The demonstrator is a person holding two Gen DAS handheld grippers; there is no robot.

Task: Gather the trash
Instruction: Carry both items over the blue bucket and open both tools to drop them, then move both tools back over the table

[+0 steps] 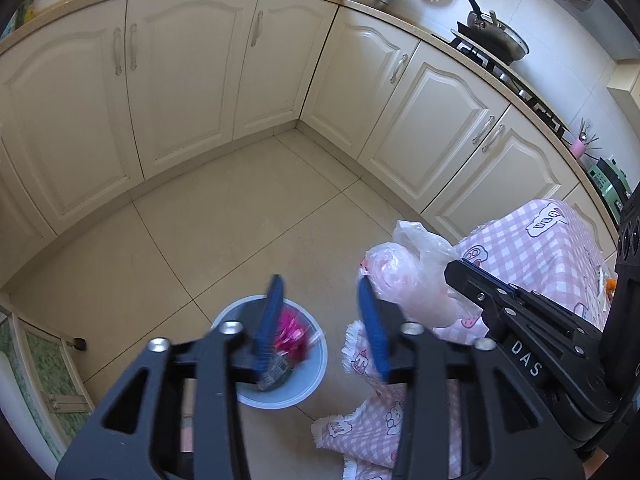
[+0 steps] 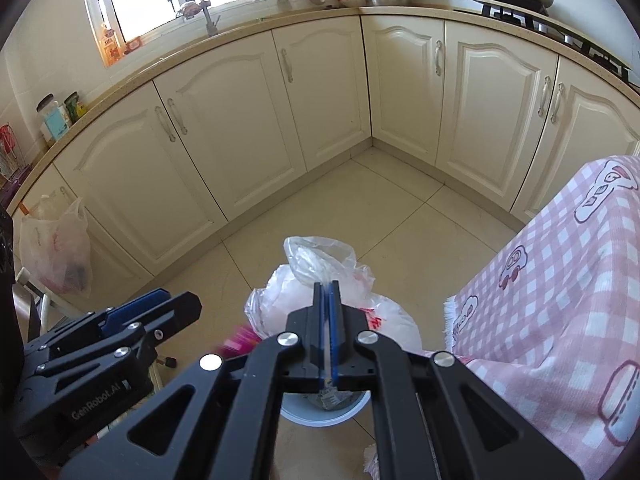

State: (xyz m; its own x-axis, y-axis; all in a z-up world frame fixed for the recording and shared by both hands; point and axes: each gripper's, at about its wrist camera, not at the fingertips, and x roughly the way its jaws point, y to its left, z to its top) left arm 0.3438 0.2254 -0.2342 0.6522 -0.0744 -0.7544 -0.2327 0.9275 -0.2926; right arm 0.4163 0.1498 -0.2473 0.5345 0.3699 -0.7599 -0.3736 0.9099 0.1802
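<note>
A light blue trash bin (image 1: 316, 364) stands on the tiled floor and holds a pink wrapper (image 1: 292, 332) and grey scraps. My left gripper (image 1: 320, 292) is open above the bin, with nothing between its blue pads. My right gripper (image 2: 329, 286) is shut on a translucent white plastic bag (image 2: 320, 256) and holds it up above the bin (image 2: 320, 416). The bag also shows in the left wrist view (image 1: 400, 276), just right of my left gripper. The right gripper's black body (image 1: 520, 320) reaches in from the right.
A table under a pink checked cloth (image 2: 560, 300) stands close on the right. Cream cabinets (image 2: 280, 120) line the far walls. Another filled plastic bag (image 2: 56, 248) hangs at the left. A cabinet with green glass (image 1: 36, 364) is at the lower left.
</note>
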